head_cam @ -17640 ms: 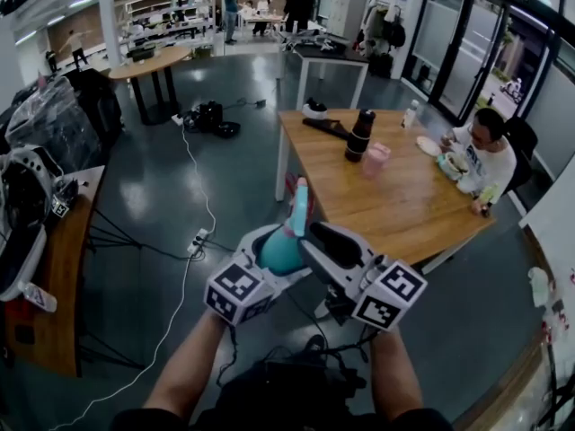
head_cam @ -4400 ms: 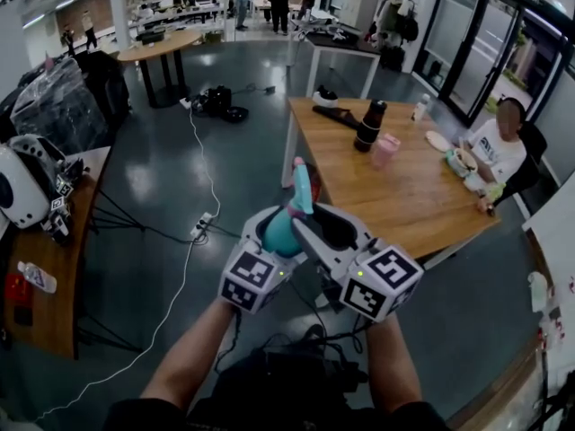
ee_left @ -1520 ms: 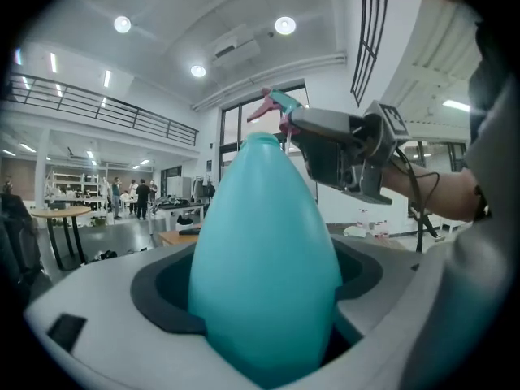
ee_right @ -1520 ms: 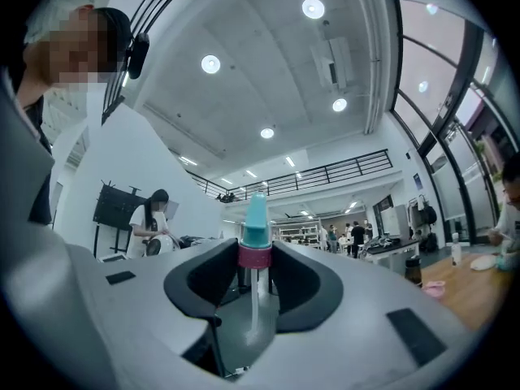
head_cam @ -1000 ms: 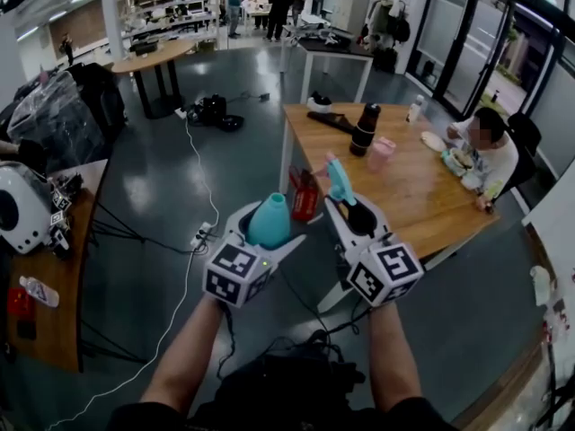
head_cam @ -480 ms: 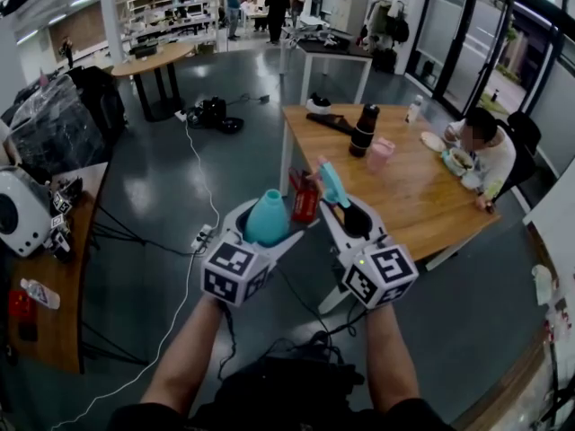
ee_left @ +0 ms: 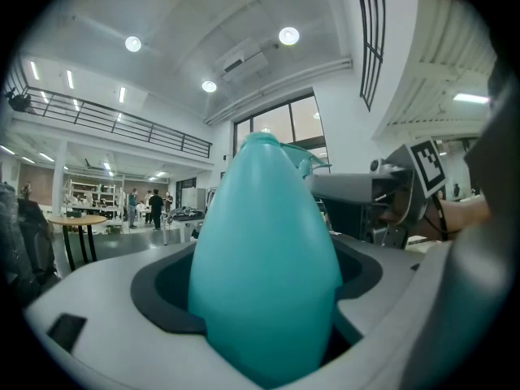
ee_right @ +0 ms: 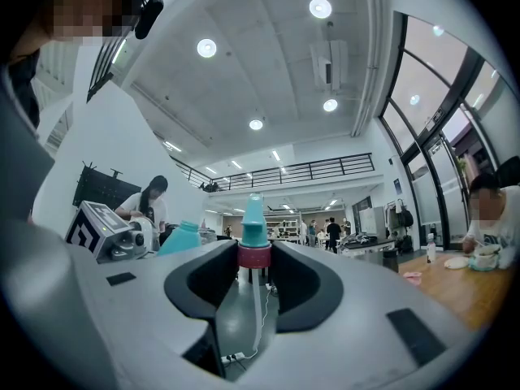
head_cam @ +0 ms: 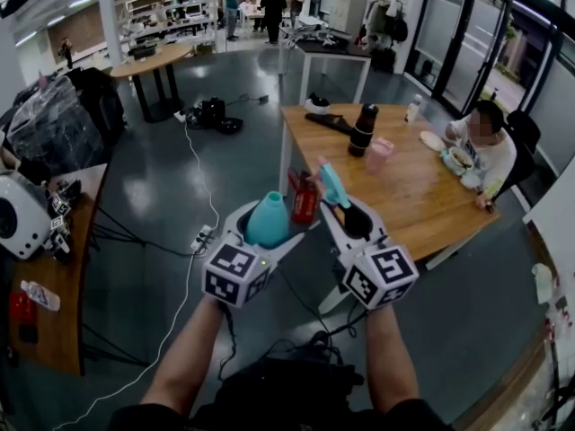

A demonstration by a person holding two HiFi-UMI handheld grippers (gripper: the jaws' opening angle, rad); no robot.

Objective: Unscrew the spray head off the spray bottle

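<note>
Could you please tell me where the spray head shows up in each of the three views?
Head view: spray head right of centre, standing up from the right gripper.
Left gripper view: upper middle, peeking out just right of the bottle's tip.
Right gripper view: dead centre, its pink collar clamped between the jaws.
Shared landmark: the teal bottle.

The spray head (head_cam: 331, 185) is off the spray bottle (head_cam: 269, 220)
Seconds ago it sat on the bottle; now the right gripper (head_cam: 344, 212) holds it apart, to the bottle's right.
</note>
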